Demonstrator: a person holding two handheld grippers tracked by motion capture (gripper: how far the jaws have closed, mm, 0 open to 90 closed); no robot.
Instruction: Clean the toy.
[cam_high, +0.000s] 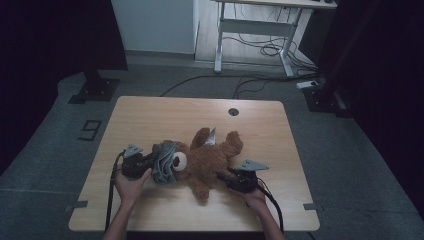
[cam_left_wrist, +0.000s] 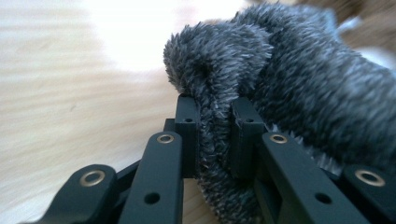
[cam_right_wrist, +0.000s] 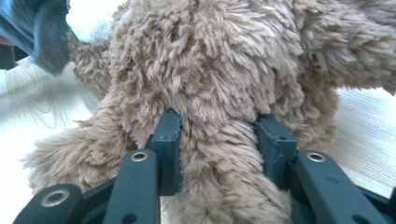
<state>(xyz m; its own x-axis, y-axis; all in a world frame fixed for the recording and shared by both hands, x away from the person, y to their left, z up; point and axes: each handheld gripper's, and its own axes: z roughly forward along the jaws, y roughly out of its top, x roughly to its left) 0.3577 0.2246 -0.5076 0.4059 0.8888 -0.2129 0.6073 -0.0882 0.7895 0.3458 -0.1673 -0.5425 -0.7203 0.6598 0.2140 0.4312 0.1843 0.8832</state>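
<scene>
A brown teddy bear lies on its back in the middle of the wooden table, with a white muzzle and a grey furry hat over its head at the left. My left gripper is shut on a fold of the grey furry hat, its two black jaws pinching the rim. My right gripper is shut on the teddy bear, its jaws pressed into the brown fur of the body beside a leg. A hand holds each gripper from the near edge.
A round cable hole sits near the table's far edge. Beyond the table stands a white desk frame with cables on the floor. Black stand bases rest on the grey floor at both sides.
</scene>
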